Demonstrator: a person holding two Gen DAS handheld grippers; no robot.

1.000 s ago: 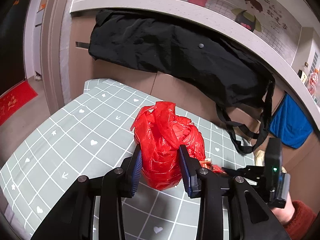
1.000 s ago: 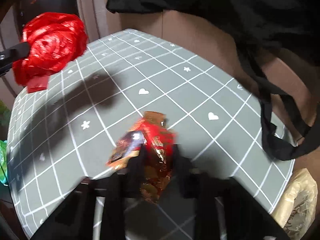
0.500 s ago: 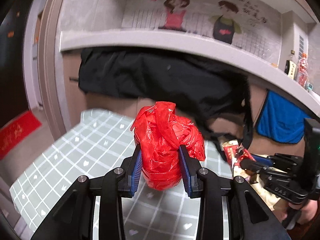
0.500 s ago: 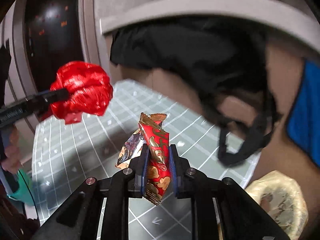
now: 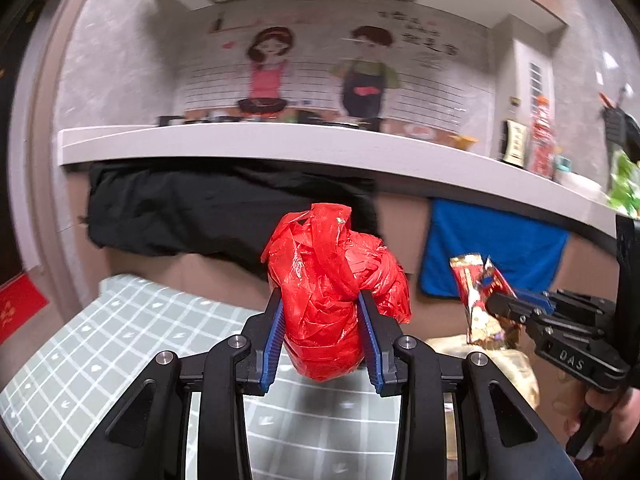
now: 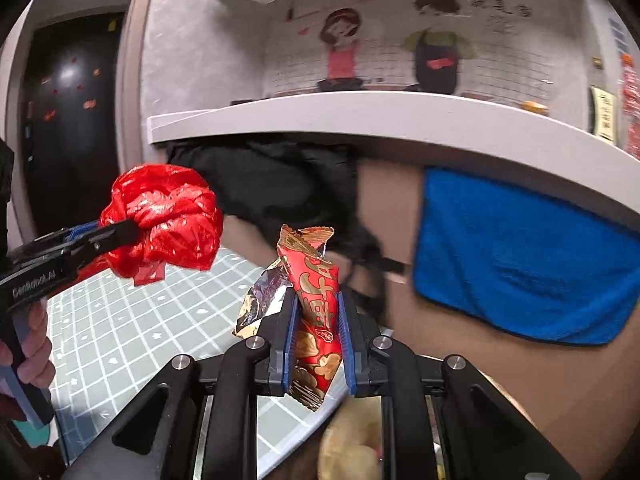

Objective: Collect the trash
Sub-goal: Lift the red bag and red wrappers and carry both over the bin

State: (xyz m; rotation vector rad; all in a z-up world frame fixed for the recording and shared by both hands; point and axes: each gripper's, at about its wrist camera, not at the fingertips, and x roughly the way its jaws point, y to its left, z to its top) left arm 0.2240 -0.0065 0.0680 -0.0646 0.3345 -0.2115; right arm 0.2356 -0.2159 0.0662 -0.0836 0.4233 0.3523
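Observation:
A crumpled red plastic bag (image 5: 332, 292) is pinched between the blue pads of my left gripper (image 5: 322, 312), held up in the air above the table. The same red plastic bag (image 6: 168, 216) shows at the left of the right wrist view, on the left gripper (image 6: 120, 236). My right gripper (image 6: 318, 316) is shut on a red and gold snack wrapper (image 6: 316, 292), which stands upright between its pads. That snack wrapper (image 5: 478, 296) and the right gripper (image 5: 500, 304) also appear at the right of the left wrist view.
Below lies a table with a grey-green checked cloth (image 5: 100, 336). Behind it a white counter ledge (image 5: 280, 148) carries a hanging black bag (image 5: 192, 212) and a blue towel (image 6: 520, 256). A pale yellowish bag (image 6: 352, 444) sits low beside the table. A hand (image 6: 36, 356) grips the left handle.
Both grippers have risen off the table with their loads and tilted upward. The snack wrapper left the cloth; wall and ledge now fill the views.

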